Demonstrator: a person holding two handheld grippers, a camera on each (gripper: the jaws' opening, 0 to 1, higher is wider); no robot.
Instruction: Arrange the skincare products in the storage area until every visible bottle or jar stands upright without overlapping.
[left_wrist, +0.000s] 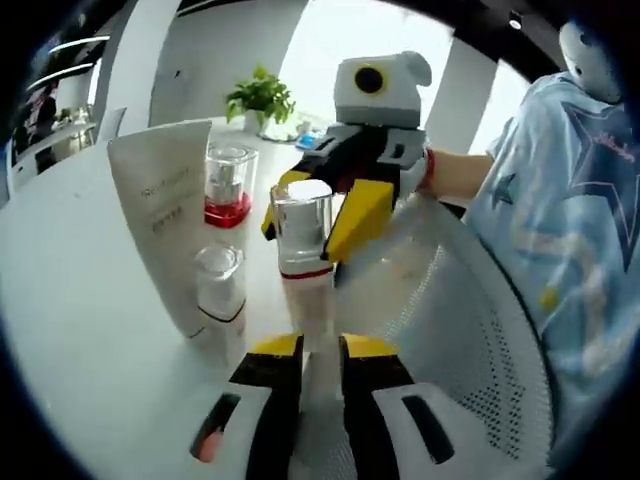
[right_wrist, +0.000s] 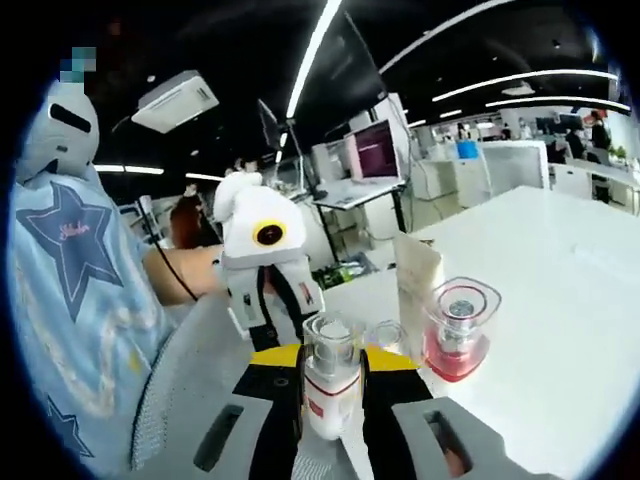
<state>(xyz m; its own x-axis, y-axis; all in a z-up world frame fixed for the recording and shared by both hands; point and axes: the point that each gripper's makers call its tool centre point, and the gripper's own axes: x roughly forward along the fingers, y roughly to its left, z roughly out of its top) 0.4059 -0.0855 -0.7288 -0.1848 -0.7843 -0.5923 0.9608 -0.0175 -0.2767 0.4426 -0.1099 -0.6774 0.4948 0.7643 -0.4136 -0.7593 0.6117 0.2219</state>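
Note:
A white pump bottle (left_wrist: 303, 285) with a clear cap and a red band stands upright above the white table (left_wrist: 90, 300). My left gripper (left_wrist: 320, 345) is shut on its lower body. My right gripper (left_wrist: 320, 205) comes in from behind and is shut on the cap end. In the right gripper view the same bottle (right_wrist: 330, 395) sits between the right gripper (right_wrist: 332, 358) jaws, with the left gripper (right_wrist: 285, 325) just behind it. A white tube (left_wrist: 160, 220), a red-based jar (left_wrist: 228, 185) and a small clear-capped bottle (left_wrist: 218, 285) stand upright to the left.
A grey mesh chair back (left_wrist: 470, 330) lies right of the bottle. A person in a light blue shirt (left_wrist: 570, 200) stands close behind it. A potted plant (left_wrist: 260, 100) sits at the table's far side. In the right gripper view, tube (right_wrist: 415, 280) and jar (right_wrist: 460, 335) stand to the right.

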